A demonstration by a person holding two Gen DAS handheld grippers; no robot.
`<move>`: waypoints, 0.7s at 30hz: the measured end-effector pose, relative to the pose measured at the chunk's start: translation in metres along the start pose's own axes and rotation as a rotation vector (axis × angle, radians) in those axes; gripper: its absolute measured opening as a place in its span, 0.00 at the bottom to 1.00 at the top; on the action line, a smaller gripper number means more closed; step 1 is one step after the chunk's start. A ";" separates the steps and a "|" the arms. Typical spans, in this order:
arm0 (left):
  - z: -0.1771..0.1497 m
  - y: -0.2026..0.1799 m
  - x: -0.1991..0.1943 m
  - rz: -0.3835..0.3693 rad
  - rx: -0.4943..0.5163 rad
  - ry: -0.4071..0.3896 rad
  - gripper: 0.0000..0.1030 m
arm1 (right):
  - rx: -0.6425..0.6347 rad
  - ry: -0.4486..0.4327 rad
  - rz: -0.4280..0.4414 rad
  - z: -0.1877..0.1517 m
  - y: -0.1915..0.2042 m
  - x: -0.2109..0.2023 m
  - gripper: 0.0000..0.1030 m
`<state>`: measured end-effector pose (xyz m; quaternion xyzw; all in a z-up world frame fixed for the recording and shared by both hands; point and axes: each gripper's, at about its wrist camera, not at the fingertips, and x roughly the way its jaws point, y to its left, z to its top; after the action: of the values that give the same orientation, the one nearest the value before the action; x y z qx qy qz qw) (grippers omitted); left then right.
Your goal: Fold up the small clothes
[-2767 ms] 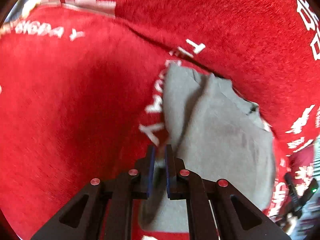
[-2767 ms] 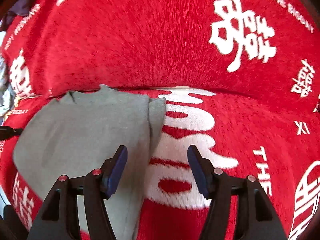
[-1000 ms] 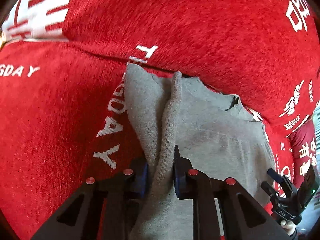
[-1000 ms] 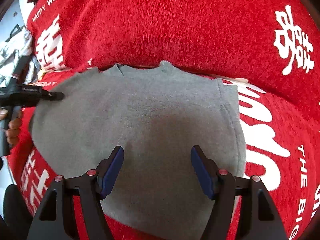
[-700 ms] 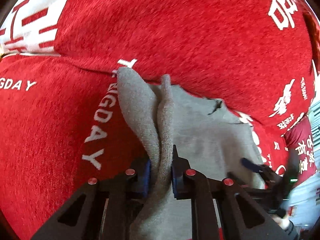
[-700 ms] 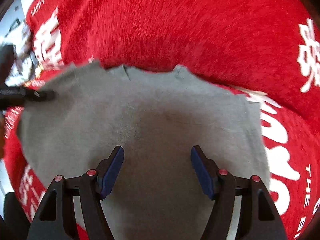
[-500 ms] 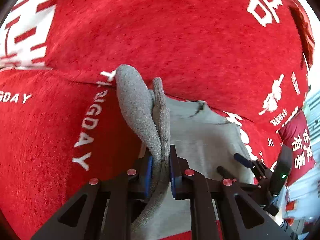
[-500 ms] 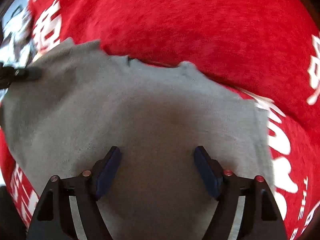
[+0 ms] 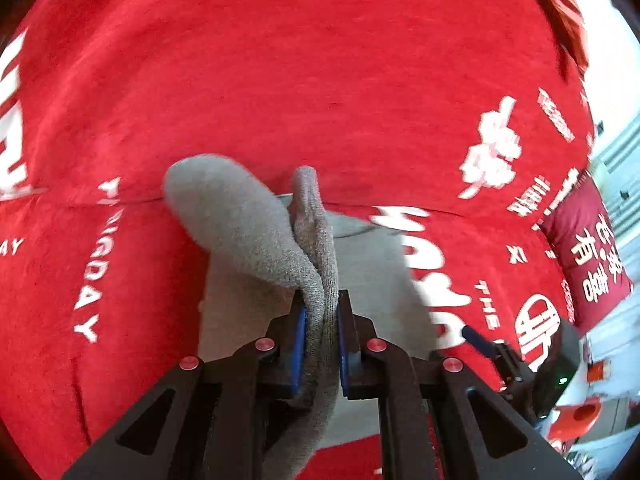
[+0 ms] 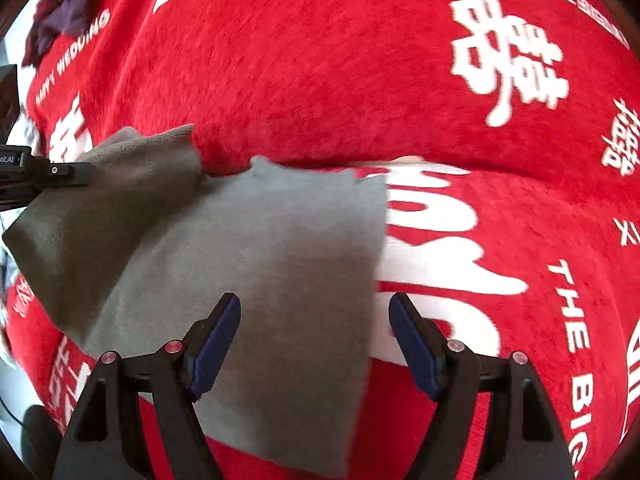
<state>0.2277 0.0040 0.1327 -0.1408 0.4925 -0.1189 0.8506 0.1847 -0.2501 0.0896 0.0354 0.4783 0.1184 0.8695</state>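
Your left gripper point(image 9: 320, 320) is clamped on a bunched edge of the grey sweater point(image 10: 256, 264); its jaws have just been closing a little further, with the knit squeezed between the blue pads point(image 9: 299, 336). The pinched fabric rises ahead of the jaws as two humps, a rounded fold to the left and a ribbed strip just right of it, and more hangs down below the fingers. The rest of the sweater lies flat beyond and to the right of this gripper, on the red blanket point(image 9: 280, 80) with white lettering.

Your right gripper point(image 10: 314, 336) stands wide apart, having just been opening, and holds nothing. The flat part of the sweater lies under and ahead of it: the left finger is over the grey cloth, the right finger over the blanket just past the sweater's straight right edge. To this gripper's far left the sweater's side is lifted off the blanket, darker in shade, with the left gripper's black tip at it.

A dark purple garment point(image 10: 64, 12) lies far ahead to the left, well apart.
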 end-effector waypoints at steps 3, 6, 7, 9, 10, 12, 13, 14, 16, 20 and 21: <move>0.004 -0.045 0.021 -0.035 0.029 0.031 0.14 | 0.054 -0.023 0.007 -0.006 -0.022 -0.009 0.77; 0.001 -0.080 0.059 -0.062 0.028 0.075 0.14 | 0.114 -0.019 0.011 -0.016 -0.046 -0.009 0.77; -0.001 -0.090 0.075 -0.063 0.026 0.090 0.14 | 0.132 -0.013 0.012 -0.021 -0.054 -0.009 0.77; -0.008 -0.101 0.104 -0.061 0.010 0.121 0.14 | 0.155 -0.003 0.018 -0.029 -0.067 -0.010 0.77; -0.013 -0.104 0.118 -0.061 0.001 0.140 0.14 | 0.162 0.002 0.025 -0.032 -0.070 -0.011 0.77; -0.023 -0.106 0.140 -0.080 -0.013 0.196 0.14 | 0.168 0.007 0.040 -0.037 -0.075 -0.012 0.77; -0.028 -0.105 0.145 -0.095 -0.025 0.224 0.14 | 0.167 0.005 0.047 -0.039 -0.076 -0.014 0.77; -0.029 -0.105 0.144 -0.100 -0.027 0.221 0.15 | 0.163 0.003 0.055 -0.041 -0.078 -0.016 0.77; -0.026 -0.105 0.133 -0.119 -0.021 0.211 0.16 | 0.162 0.000 0.062 -0.044 -0.081 -0.019 0.77; -0.014 -0.108 0.096 -0.174 -0.007 0.179 0.17 | 0.201 -0.012 0.087 -0.044 -0.088 -0.022 0.77; -0.013 -0.108 0.085 -0.176 0.009 0.163 0.17 | 0.211 -0.016 0.102 -0.043 -0.089 -0.025 0.77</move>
<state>0.2507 -0.1276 0.0968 -0.1697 0.5452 -0.2063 0.7946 0.1509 -0.3442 0.0710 0.1517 0.4785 0.1111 0.8577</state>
